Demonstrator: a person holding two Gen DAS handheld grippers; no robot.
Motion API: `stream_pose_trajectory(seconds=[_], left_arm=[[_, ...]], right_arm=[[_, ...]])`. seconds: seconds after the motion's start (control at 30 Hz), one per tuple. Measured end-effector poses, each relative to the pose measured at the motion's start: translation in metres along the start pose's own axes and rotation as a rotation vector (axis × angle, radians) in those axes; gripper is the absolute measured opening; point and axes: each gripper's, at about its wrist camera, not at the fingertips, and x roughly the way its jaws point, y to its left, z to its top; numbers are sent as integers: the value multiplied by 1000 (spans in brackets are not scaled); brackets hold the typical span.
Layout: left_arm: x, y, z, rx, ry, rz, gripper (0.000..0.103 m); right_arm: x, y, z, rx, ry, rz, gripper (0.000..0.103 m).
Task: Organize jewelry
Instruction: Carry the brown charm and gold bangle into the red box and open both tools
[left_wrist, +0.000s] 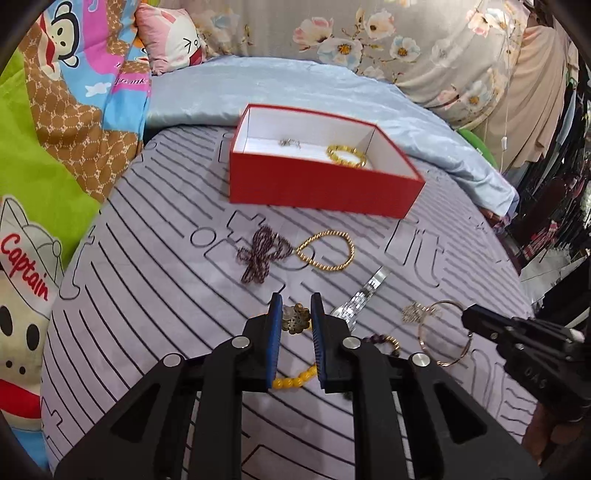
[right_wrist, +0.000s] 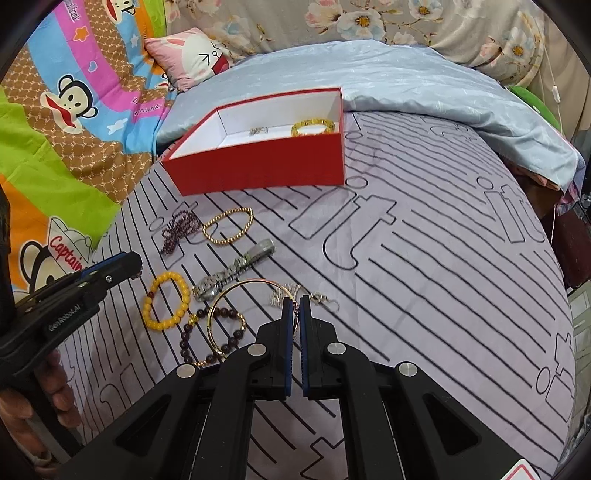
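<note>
Right wrist view: right gripper (right_wrist: 294, 308) pinches the thin bangle (right_wrist: 236, 286) near the bedspread's (right_wrist: 443, 258) front edge; red box (right_wrist: 258, 166) lies straight ahead. Left gripper (left_wrist: 295, 314) hangs half-open.

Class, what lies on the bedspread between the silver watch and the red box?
In the right wrist view, the gold twisted bracelet lies between the silver watch and the red box, with the dark beaded strand beside it.
</note>
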Motion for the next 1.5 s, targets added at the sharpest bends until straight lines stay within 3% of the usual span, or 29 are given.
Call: stream_pose_trajectory(seconds=[0.37, 0.6, 0.77, 1.1, 1.5], left_arm=[[1, -7, 78, -2, -92, -48, 15], [39, -6, 137, 10, -131, -28, 15], [79, -2, 164, 19, -112, -7, 15], [136, 4, 183, 22, -64, 18, 15], [166, 5, 183, 30, -31, 47, 16]], right_arm=[[-9, -1, 81, -27, -135, 17, 3], [24, -1, 147, -35, -166, 15, 3], [64, 4, 176, -43, -139, 10, 3], [122, 8, 200, -38, -81, 4, 3], [148, 8, 203, -41, -53, -7, 6]])
